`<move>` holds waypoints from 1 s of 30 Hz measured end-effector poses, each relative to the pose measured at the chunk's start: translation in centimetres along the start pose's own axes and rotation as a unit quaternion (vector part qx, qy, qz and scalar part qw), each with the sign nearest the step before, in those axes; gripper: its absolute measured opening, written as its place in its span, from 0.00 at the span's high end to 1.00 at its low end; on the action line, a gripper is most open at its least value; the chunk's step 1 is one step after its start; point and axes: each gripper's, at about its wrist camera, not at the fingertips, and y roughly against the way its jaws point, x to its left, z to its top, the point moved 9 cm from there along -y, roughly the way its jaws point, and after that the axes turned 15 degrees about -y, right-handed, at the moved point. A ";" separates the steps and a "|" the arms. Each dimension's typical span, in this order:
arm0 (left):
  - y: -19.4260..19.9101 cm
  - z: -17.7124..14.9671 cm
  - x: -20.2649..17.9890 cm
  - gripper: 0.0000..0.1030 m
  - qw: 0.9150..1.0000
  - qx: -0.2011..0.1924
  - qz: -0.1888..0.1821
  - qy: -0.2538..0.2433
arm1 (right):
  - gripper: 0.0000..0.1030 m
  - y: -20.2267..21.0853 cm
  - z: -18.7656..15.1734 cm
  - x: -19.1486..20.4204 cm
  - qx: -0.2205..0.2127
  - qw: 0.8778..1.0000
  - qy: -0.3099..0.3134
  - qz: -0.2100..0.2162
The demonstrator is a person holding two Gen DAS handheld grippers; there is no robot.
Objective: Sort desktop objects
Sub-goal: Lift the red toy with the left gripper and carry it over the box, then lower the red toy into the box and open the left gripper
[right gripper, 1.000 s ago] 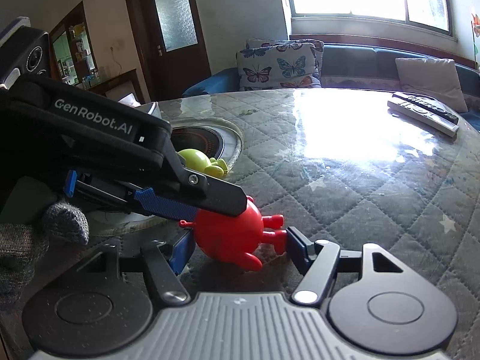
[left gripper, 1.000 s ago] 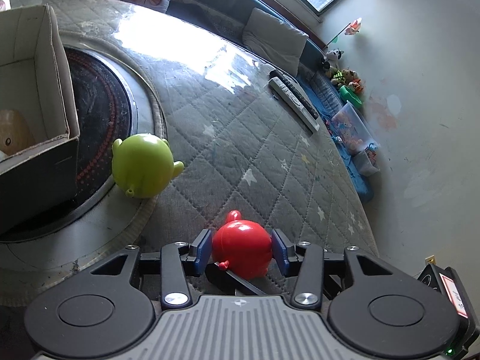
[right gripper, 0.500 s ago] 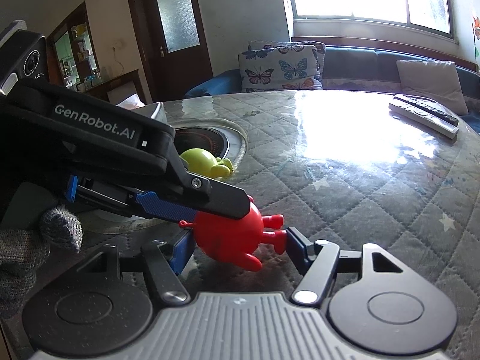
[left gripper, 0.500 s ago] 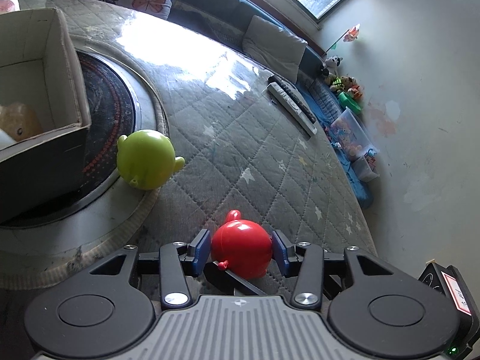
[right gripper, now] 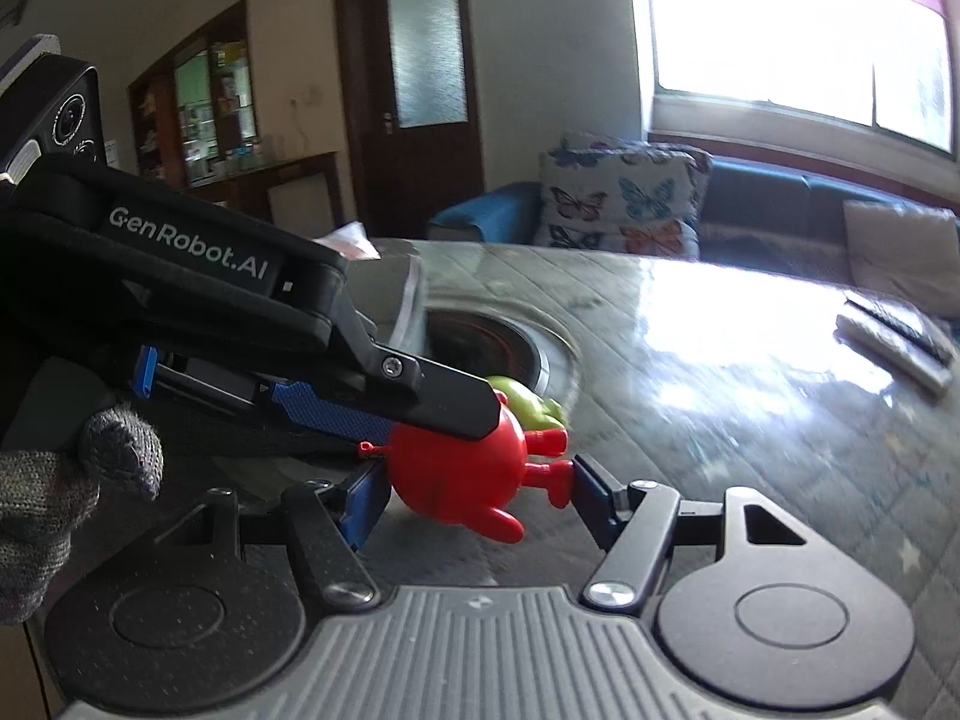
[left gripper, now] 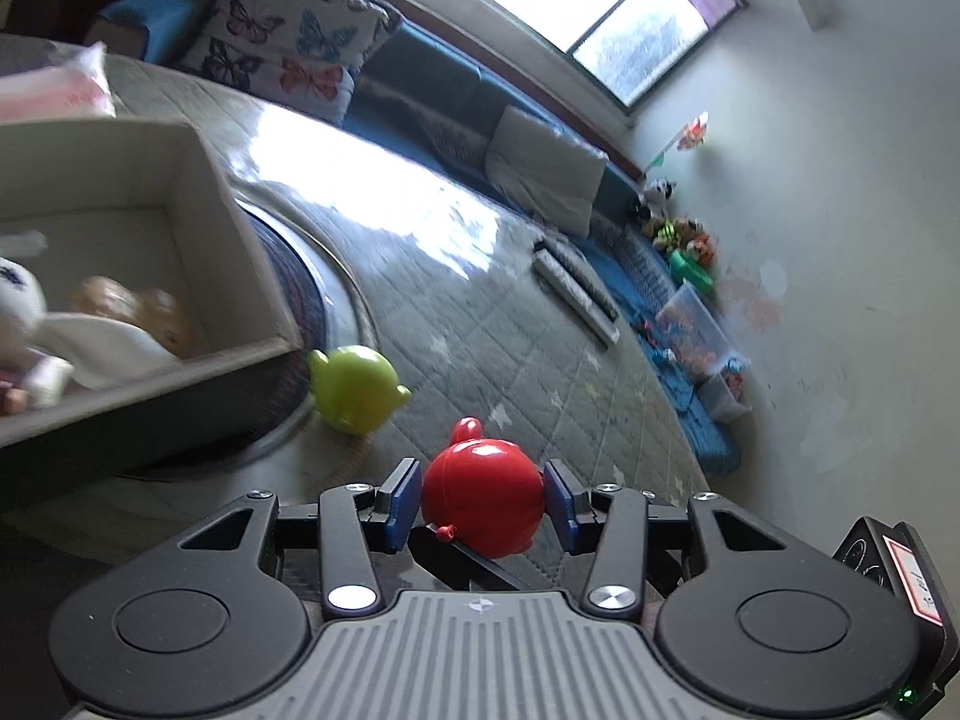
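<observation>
Both grippers (left gripper: 483,498) (right gripper: 474,495) clamping red toy (left gripper: 483,504)

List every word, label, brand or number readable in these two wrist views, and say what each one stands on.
"GenRobot.AI": white lettering on the black body of the left gripper, seen in the right wrist view.
Red-bordered white label on the black device at the right edge of the left wrist view: marks too small and tilted to read.
Red print on the white packet behind the cardboard box: blurred, unreadable.
Nothing else legible.
</observation>
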 end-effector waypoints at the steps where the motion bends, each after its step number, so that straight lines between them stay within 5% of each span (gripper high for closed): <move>1: 0.5 0.2 0.4 0.54 1.000 -0.005 0.003 0.002 | 0.35 -0.1 0.1 0.6 -0.001 1.000 0.006 0.004; 17: 7.2 3.5 7.6 0.54 0.994 -0.080 0.058 0.045 | 0.35 -4.2 4.0 9.7 -0.012 0.994 0.083 0.073; 30: 5.9 4.0 12.8 0.54 0.992 -0.070 0.084 0.058 | 0.35 -9.7 3.6 10.6 0.013 0.994 0.066 0.087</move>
